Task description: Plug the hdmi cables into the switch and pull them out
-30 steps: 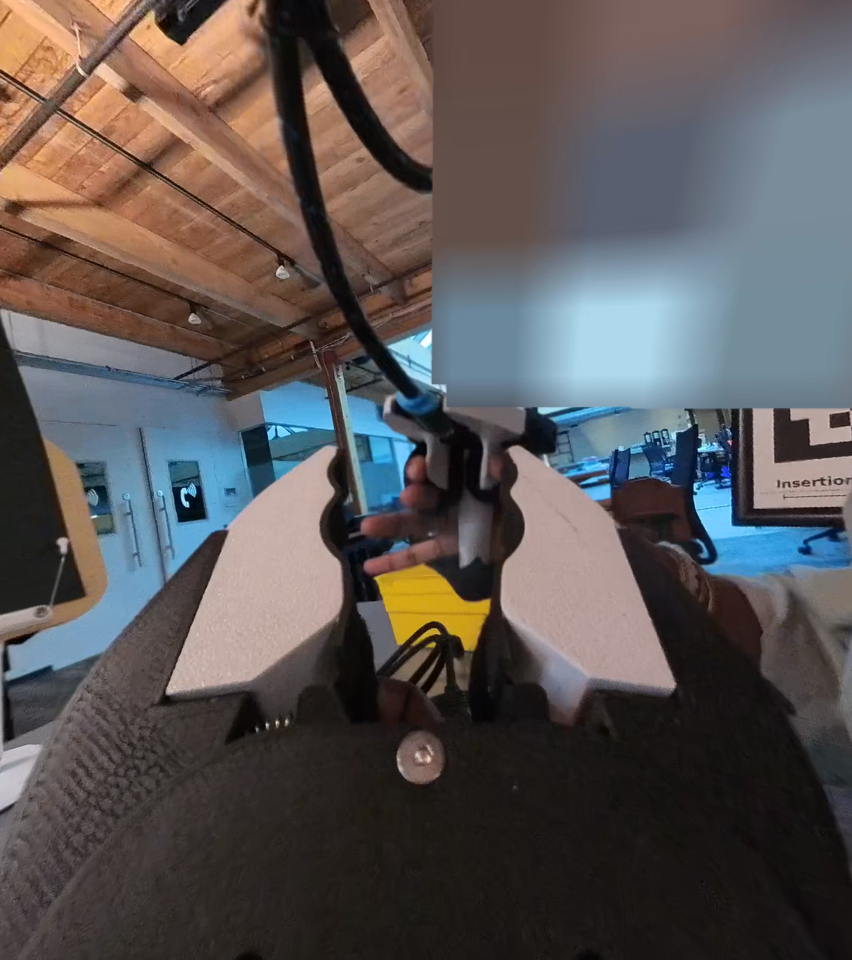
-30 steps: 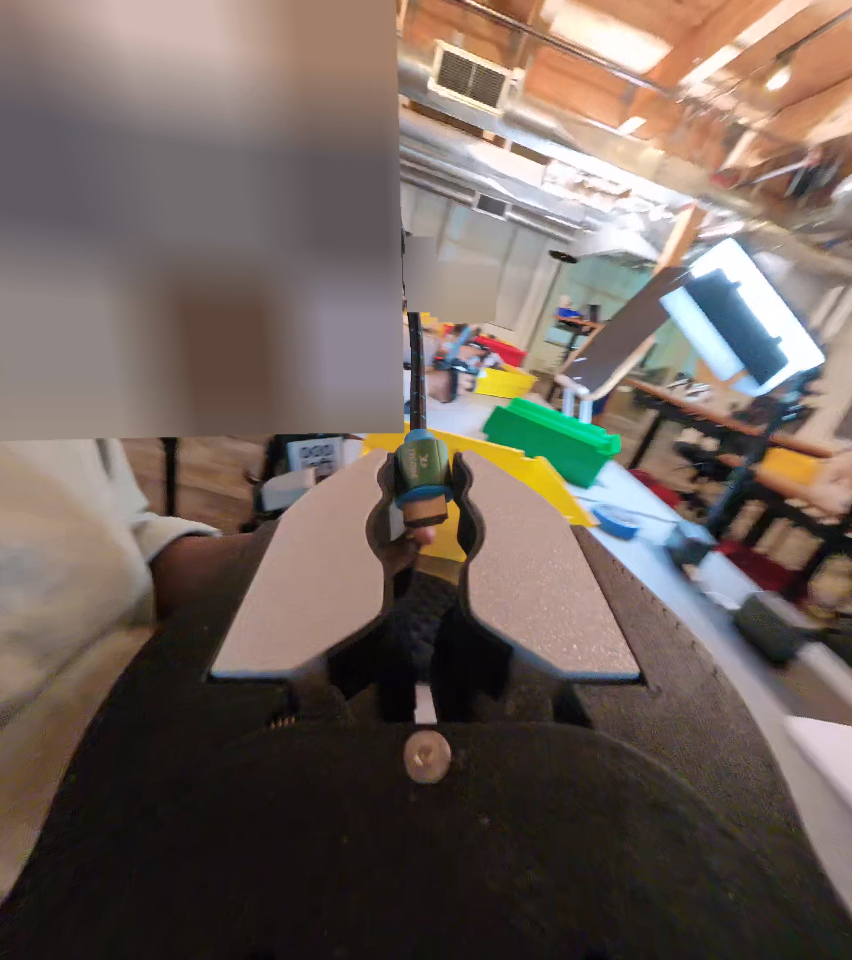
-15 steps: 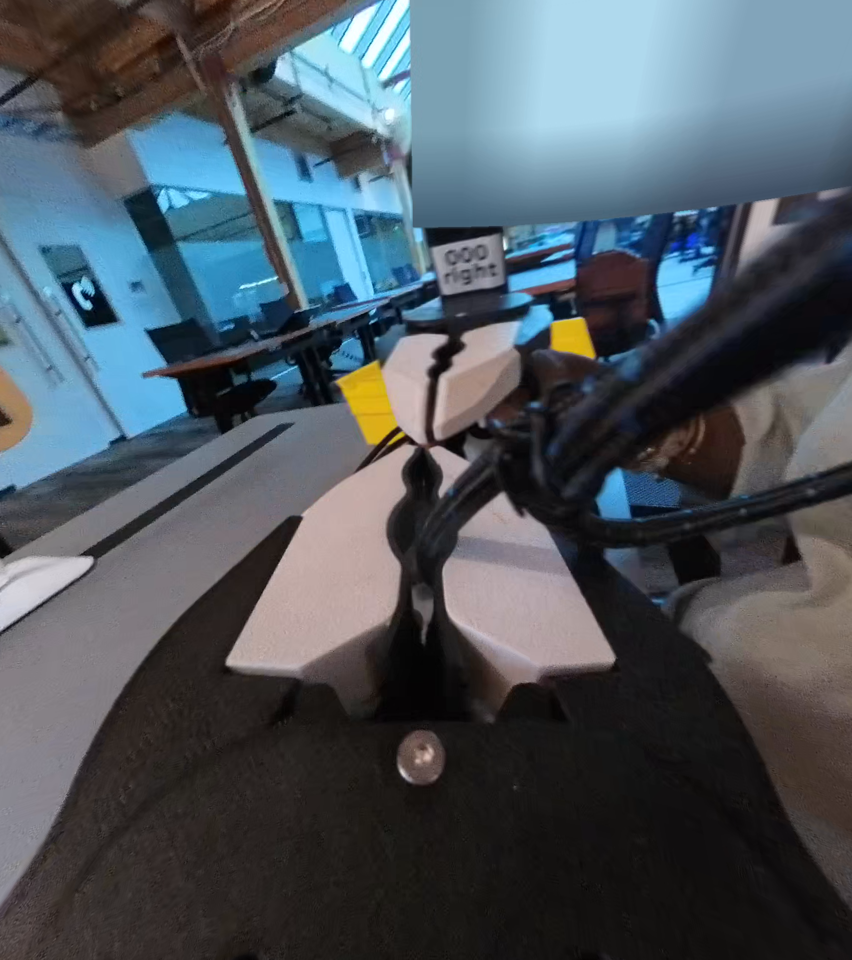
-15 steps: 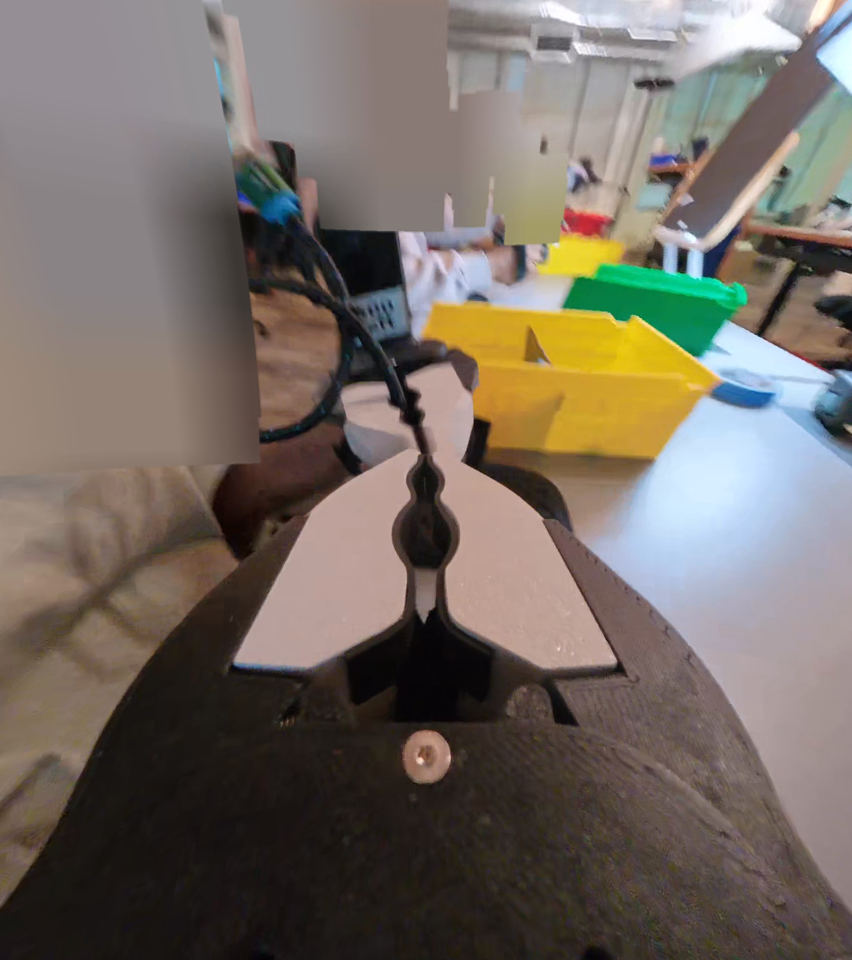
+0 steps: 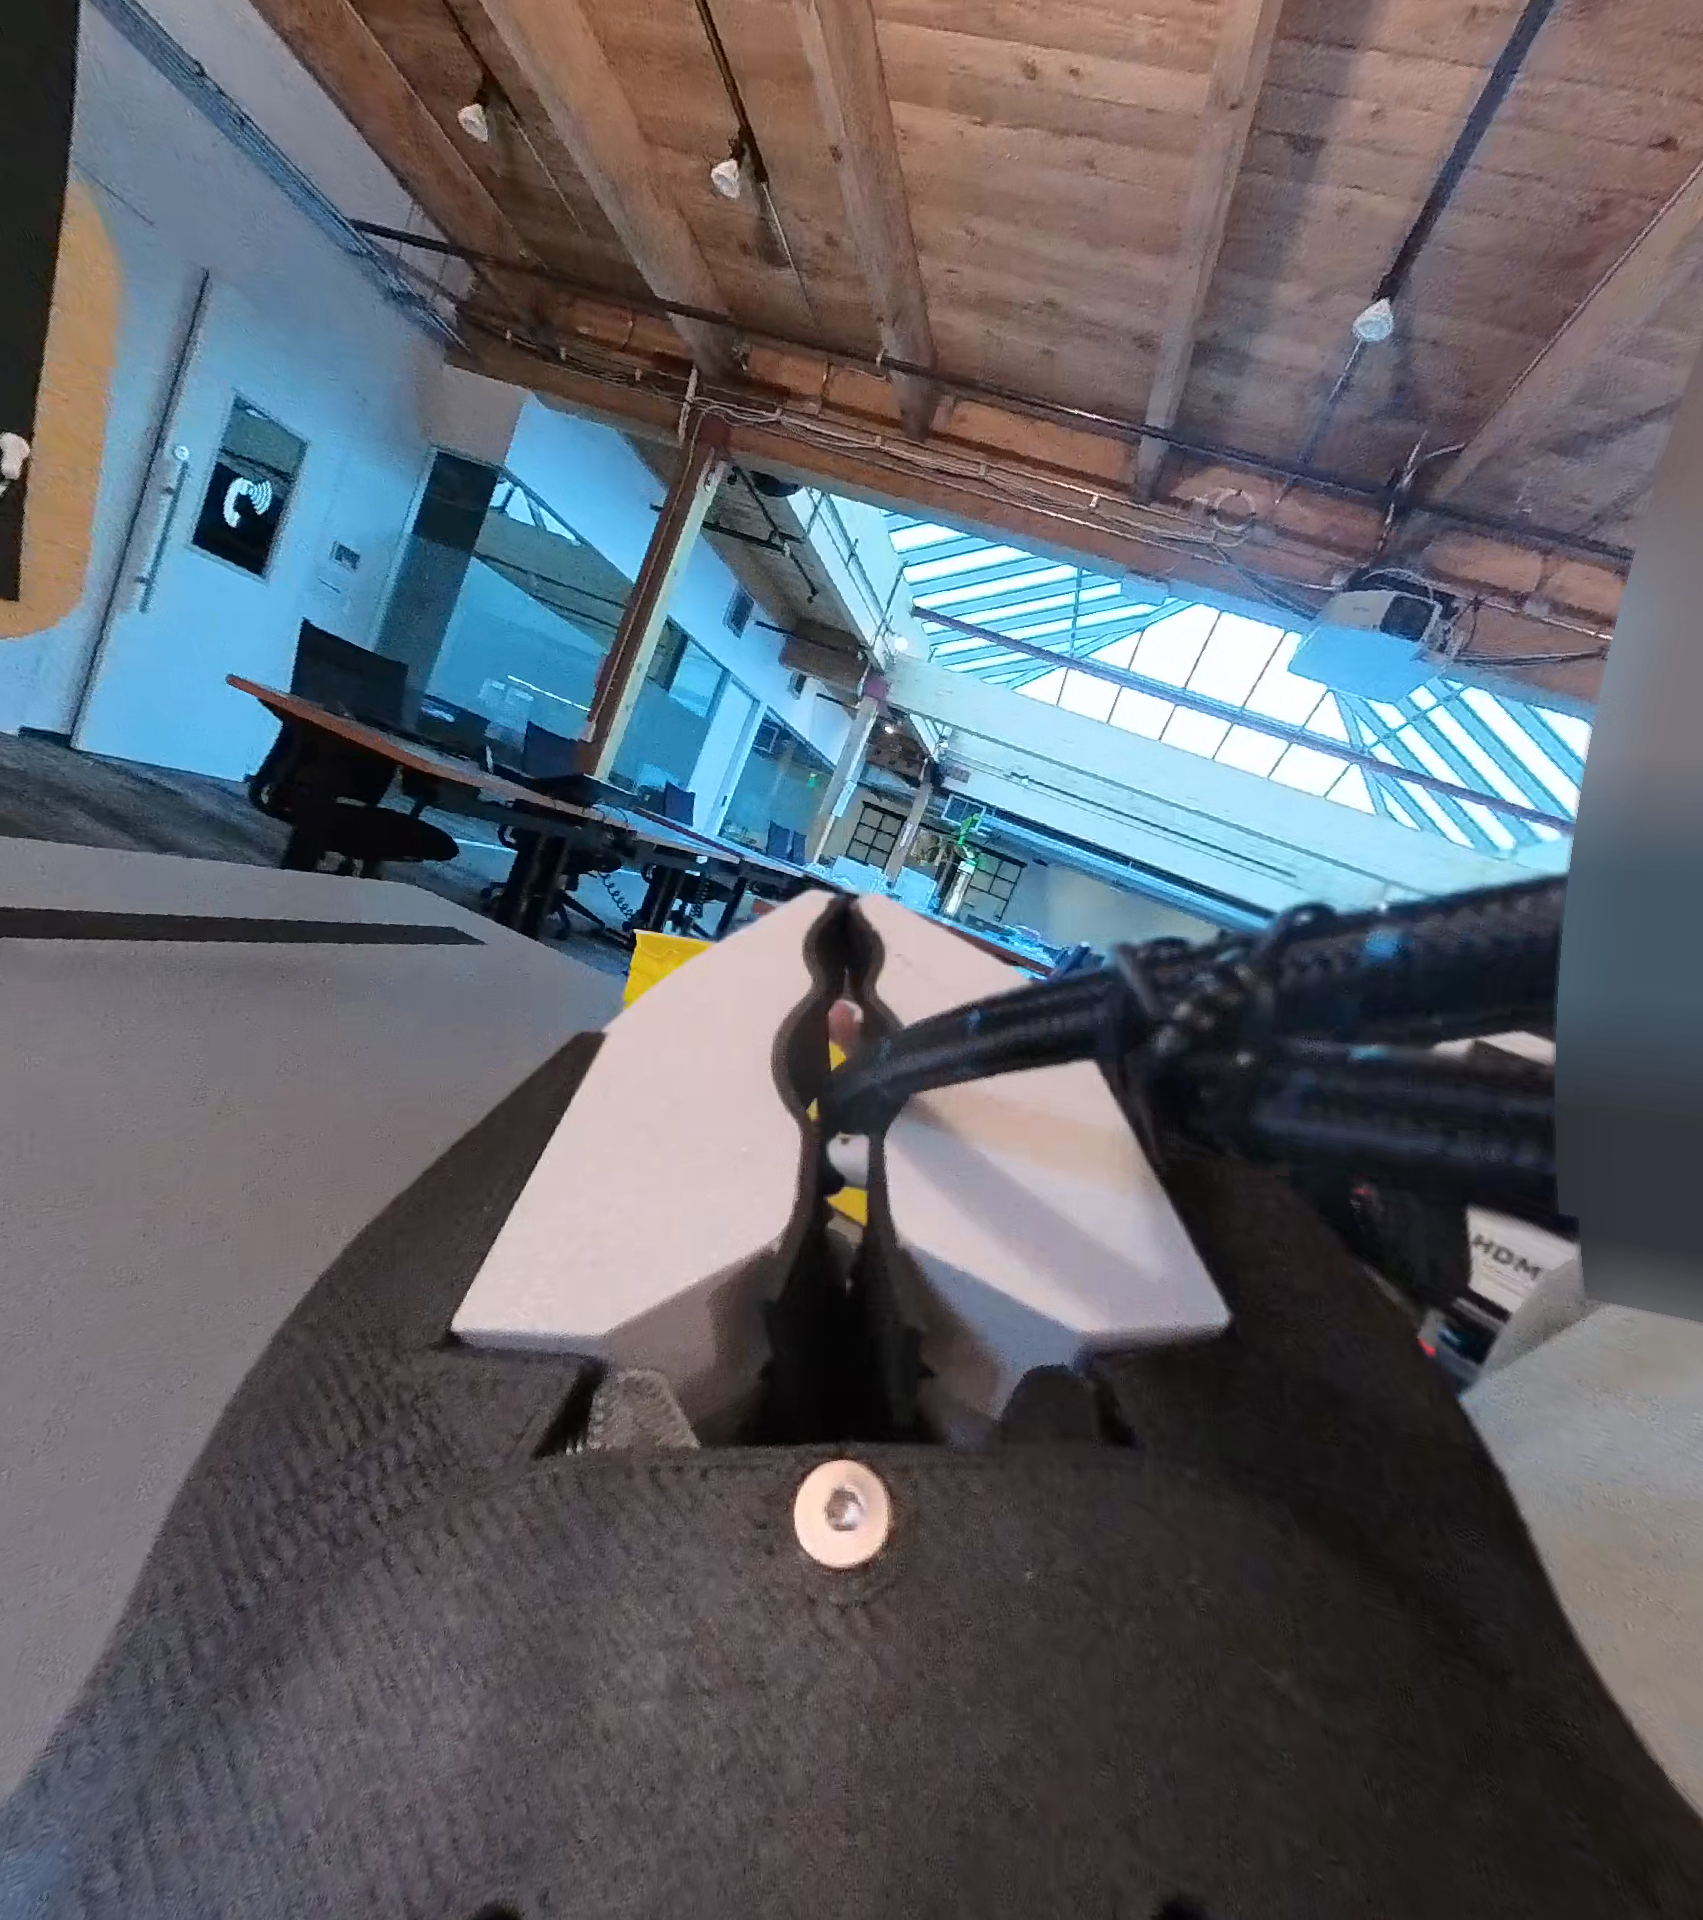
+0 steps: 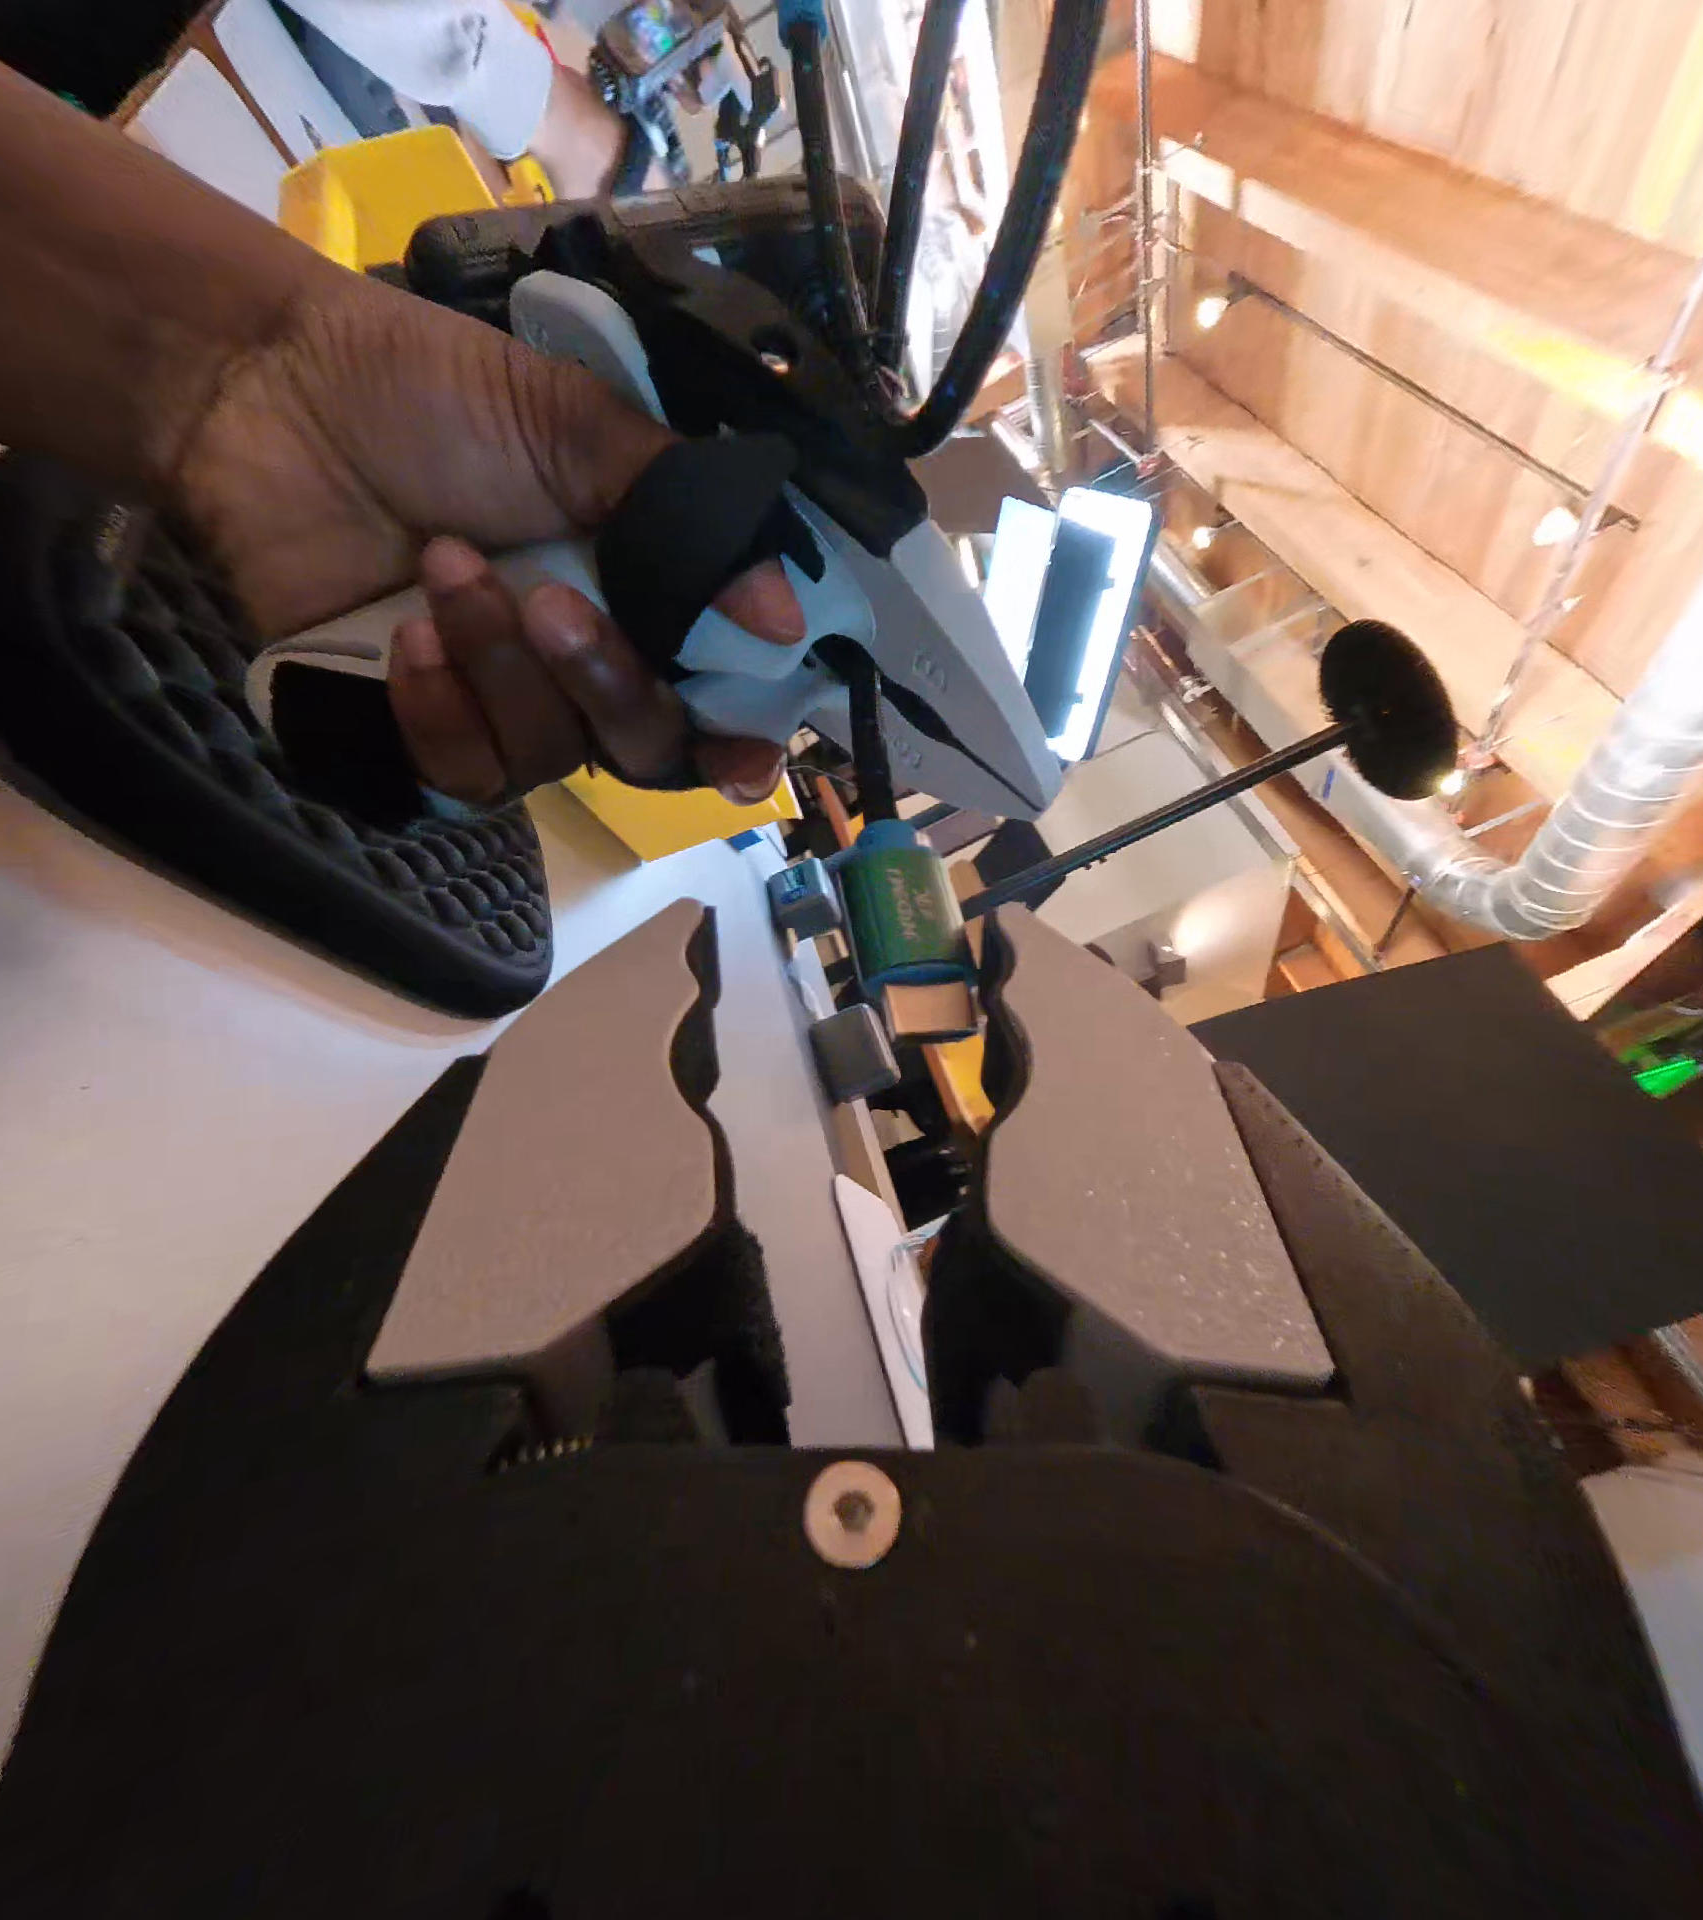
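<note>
Right gripper [image 6: 852,997] now spread — green-sleeved HDMI plug [image 6: 899,925] released; left gripper [image 5: 842,920] clamped on black braided cable [image 5: 992,1049] — regrasp pending.

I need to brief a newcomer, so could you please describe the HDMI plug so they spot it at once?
In the right wrist view, a hand grips the left tongs at upper left. A black cable hangs from their shut white tips and ends in the plug. Unlike the small grey blocks beside it, it is green with a gold tip.
</note>
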Action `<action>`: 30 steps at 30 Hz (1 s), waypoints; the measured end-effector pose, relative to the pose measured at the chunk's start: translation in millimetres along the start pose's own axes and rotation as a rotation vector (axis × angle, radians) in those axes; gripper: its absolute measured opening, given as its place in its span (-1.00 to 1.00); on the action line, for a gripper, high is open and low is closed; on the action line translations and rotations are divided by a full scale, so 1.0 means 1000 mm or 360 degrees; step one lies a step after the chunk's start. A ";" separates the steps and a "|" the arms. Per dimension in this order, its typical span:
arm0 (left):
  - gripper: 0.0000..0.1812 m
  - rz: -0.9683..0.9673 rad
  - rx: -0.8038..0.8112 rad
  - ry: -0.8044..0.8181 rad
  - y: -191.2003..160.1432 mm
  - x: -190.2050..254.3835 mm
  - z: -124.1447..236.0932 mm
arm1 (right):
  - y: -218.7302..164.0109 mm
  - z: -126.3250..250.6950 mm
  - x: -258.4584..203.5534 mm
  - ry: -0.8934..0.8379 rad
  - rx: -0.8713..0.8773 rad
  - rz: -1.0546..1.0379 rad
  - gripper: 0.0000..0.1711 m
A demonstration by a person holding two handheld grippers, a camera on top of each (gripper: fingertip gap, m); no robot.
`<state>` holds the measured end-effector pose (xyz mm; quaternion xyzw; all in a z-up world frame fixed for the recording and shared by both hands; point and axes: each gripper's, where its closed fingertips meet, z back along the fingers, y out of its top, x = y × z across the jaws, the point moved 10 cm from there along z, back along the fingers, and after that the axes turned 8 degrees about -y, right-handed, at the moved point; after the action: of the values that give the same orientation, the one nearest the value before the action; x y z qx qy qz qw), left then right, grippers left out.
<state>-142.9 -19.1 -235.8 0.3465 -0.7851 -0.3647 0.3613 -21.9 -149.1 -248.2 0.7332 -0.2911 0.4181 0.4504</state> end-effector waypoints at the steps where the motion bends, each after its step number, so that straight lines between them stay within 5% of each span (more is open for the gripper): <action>1: -1.00 0.0006 -0.0015 -0.0002 0.000 -0.001 0.000 | -0.001 0.000 0.002 0.0019 -0.0003 -0.0028 -0.45; 19: -1.00 0.0041 -0.0123 -0.0079 -0.004 0.000 -0.001 | 0.001 0.003 0.019 0.0206 0.0104 0.0026 -0.74; 25: -0.99 -0.0111 -0.0179 -0.0221 -0.005 0.004 0.000 | 0.000 0.003 0.027 0.0377 0.0118 -0.0277 -0.74; 26: -0.93 -0.0213 -0.0230 -0.0244 -0.005 0.006 0.001 | -0.001 0.003 0.029 0.0435 0.0130 -0.0369 -0.74; 28: -0.46 -0.0415 -0.0402 -0.0269 -0.006 0.012 0.002 | -0.003 0.003 0.031 0.0572 0.0142 -0.0559 -0.75; 30: -0.43 -0.0580 -0.0530 -0.0330 -0.007 0.018 0.004 | -0.005 0.003 0.033 0.0662 0.0166 -0.0685 -0.75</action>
<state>-153.4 -36.0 -238.1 0.3788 -0.6717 -0.5814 0.2593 -1.1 -150.9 -222.4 0.6989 -0.0087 0.4686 0.5402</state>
